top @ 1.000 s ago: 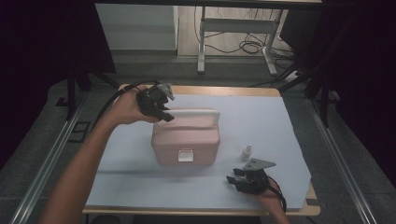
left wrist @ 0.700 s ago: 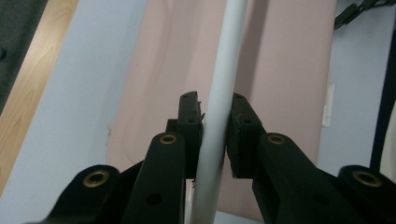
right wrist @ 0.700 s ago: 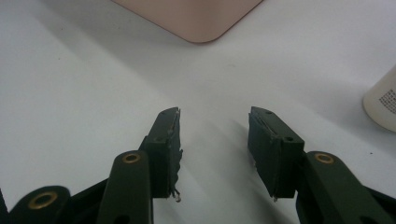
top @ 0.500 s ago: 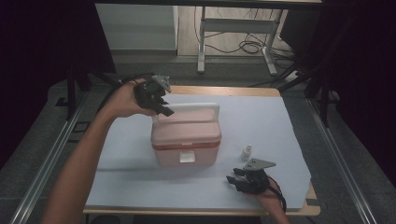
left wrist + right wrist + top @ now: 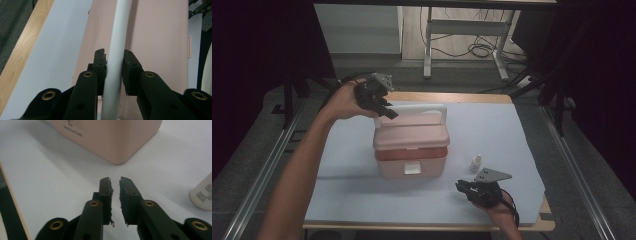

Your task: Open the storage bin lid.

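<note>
The left gripper (image 5: 113, 66) clamps the white handle (image 5: 117, 37) of the pink box (image 5: 411, 145), likely swinging it up (lid next); the right gripper (image 5: 114, 185), jaws just closing on nothing, waits beside the bottle (image 5: 203, 192)

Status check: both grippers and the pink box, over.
Left gripper clamped on pink plastic box's white handle. Right gripper just closing, empty. Small white bottle beside box.

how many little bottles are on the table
1: a small white bottle stands on the blue mat, just right of the pink box and beyond the right gripper. Others could be hidden inside or behind the box.
</note>
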